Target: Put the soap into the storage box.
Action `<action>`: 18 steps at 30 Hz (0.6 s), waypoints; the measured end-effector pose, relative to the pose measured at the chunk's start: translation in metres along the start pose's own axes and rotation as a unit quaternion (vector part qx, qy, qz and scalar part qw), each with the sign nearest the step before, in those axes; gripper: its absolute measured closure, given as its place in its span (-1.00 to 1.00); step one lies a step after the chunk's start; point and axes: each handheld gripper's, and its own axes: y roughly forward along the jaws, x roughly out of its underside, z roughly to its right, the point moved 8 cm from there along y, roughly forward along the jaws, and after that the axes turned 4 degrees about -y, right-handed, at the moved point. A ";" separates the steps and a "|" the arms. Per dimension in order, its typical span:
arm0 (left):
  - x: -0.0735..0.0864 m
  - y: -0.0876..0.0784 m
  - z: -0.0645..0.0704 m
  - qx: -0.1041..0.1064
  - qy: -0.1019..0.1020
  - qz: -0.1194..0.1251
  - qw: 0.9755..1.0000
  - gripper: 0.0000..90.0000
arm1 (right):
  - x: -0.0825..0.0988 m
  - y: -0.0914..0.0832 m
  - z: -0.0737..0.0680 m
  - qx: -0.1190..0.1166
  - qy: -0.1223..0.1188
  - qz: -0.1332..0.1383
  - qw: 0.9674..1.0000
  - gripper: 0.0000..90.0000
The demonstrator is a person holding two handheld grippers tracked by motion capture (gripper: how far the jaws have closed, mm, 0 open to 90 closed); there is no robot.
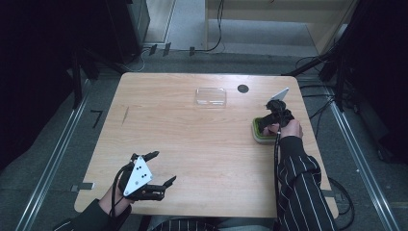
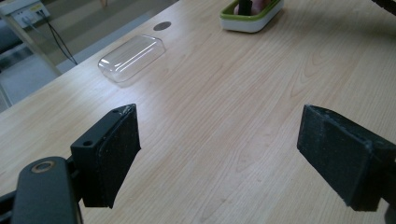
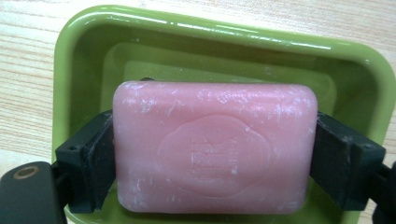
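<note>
A pink soap bar [image 3: 212, 112] with an embossed stamp lies inside a green soap dish [image 3: 187, 25]. My right gripper [image 3: 219, 161] is shut on it, one black pad against each short end. From above, that gripper [image 1: 269, 126] points down into the dish [image 1: 257, 136] at the table's right side, with a hand in a striped sleeve holding it. The left gripper [image 1: 162, 167] hovers near the front left of the table, jaws wide apart and nothing between them. In its own view the left gripper [image 2: 243, 154] looks across bare wood toward the dish [image 2: 252, 21].
A clear plastic lid [image 1: 210, 96] lies at the back middle of the wooden table [image 1: 192, 139], also the clear lid [image 2: 132, 57] ahead of the left gripper. A small black round hole [image 1: 243, 88] sits behind it. Cables and dark stands surround the table.
</note>
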 end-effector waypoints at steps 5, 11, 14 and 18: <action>0.000 0.000 -0.001 -0.002 -0.001 0.001 1.000 -0.69 | -0.002 -0.005 0.000 0.003 -0.003 0.013 1.000 -0.75; 0.000 0.000 0.000 -0.001 0.000 0.001 1.000 -0.69 | -0.001 -0.013 -0.003 -0.003 -0.014 0.019 1.000 -0.95; 0.000 0.000 0.000 -0.001 -0.001 0.002 1.000 -0.69 | 0.000 -0.016 -0.006 -0.009 -0.020 0.022 1.000 -0.99; 0.000 0.000 0.000 0.000 0.000 0.000 1.000 -0.69 | 0.001 -0.020 -0.009 -0.010 -0.026 0.026 0.999 -1.00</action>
